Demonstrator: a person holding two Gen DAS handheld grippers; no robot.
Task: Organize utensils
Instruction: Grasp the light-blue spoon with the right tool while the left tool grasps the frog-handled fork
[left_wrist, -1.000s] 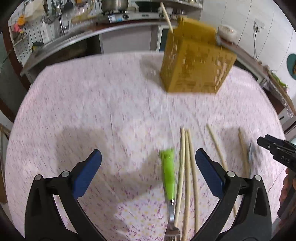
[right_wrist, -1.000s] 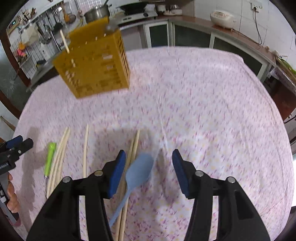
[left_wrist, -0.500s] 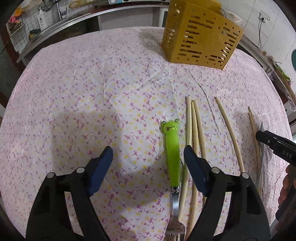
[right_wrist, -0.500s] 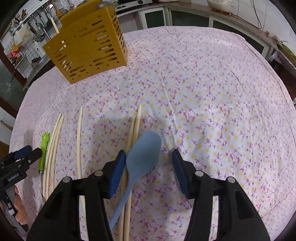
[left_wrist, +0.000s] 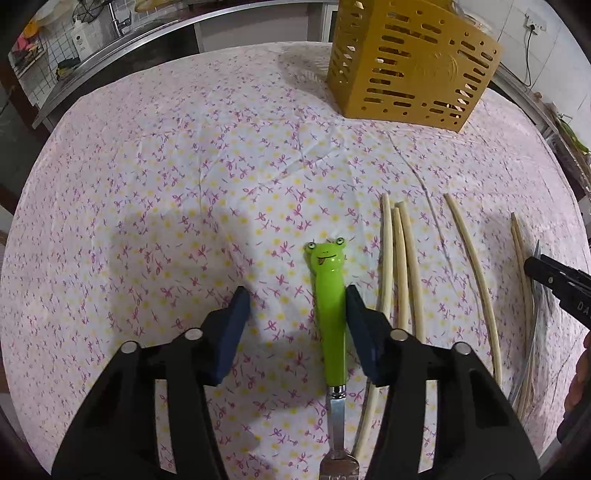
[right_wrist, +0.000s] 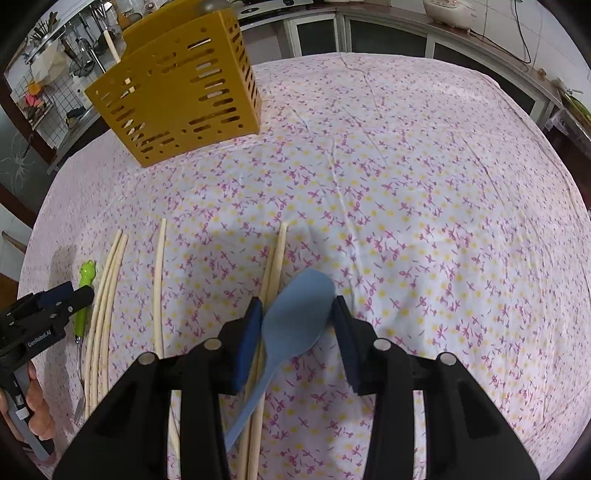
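Left tool (left_wrist: 293, 304), lower than a second ago and narrowed, still open, straddles the frog-handled fork (left_wrist: 330, 314), right pad touching it. Right tool (right_wrist: 297, 317), likewise narrowed, flanks the blue spoon (right_wrist: 295, 317) lying on two chopsticks (right_wrist: 275, 266). Beyond, the yellow holder (right_wrist: 181, 96) stands on the worktop (right_wrist: 424, 184).

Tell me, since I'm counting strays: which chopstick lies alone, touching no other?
The single chopstick between the bundle of three and the pair under the blue spoon.

left gripper (left_wrist: 295, 299) lowered, narrowed around fork (left_wrist: 330, 295)
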